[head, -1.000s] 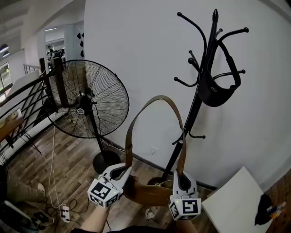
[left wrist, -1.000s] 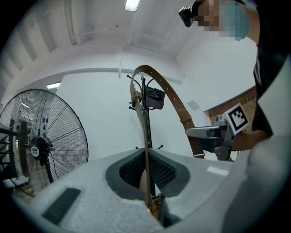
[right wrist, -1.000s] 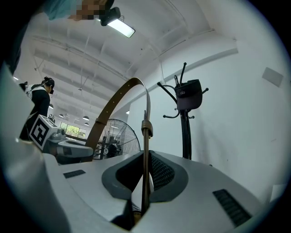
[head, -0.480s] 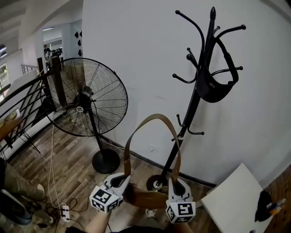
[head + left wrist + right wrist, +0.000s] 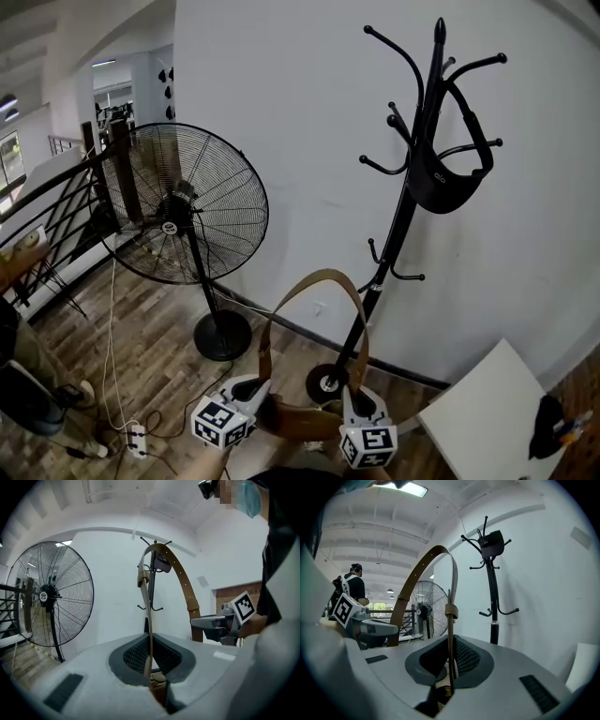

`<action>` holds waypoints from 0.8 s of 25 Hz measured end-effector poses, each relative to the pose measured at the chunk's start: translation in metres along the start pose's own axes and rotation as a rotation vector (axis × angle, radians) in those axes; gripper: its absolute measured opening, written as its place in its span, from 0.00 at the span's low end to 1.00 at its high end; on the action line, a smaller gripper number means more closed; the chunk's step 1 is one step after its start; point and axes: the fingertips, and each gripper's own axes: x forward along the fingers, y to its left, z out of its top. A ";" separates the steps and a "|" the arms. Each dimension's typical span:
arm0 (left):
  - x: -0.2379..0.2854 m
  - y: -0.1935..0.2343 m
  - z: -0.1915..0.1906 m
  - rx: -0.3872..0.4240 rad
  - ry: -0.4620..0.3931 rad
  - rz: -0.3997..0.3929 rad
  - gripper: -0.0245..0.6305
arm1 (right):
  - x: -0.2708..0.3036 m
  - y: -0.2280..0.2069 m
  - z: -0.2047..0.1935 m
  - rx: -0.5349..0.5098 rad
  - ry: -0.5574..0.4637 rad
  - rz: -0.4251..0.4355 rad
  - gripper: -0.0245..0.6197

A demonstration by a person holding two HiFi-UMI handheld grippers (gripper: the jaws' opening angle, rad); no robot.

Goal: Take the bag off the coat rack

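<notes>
Pedestal fan (image 5: 183, 211) stands at left on the wood floor (image 5: 141, 356).

Left gripper (image 5: 251, 389): jaws pressed together on the left run of the brown strap (image 5: 314, 278).

The brown bag (image 5: 305, 422) hangs between the two grippers, above the floor. It is in front of the coat rack's base and well apart from its hooks.

Right gripper (image 5: 354, 401): jaws pinching the right run of the same strap.

Coat rack (image 5: 398, 220) stands behind at right; a black bag (image 5: 445, 183) hangs on an upper hook.

Step in hand: removal appears complete, with the bag in two-handed carry. The next move likely calls for a level set-down, possibly on the white tabletop (image 5: 487, 412) at far right. Hold both grips until the bag is supported.
</notes>
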 end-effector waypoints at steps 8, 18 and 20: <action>-0.004 -0.008 -0.025 -0.044 0.044 -0.009 0.06 | -0.002 0.009 -0.027 0.008 0.066 0.022 0.08; -0.007 -0.010 -0.028 -0.058 0.045 -0.005 0.06 | -0.004 0.009 -0.026 0.017 0.062 0.018 0.08; -0.007 -0.009 -0.027 -0.057 0.045 -0.005 0.06 | -0.005 0.010 -0.025 0.019 0.061 0.015 0.08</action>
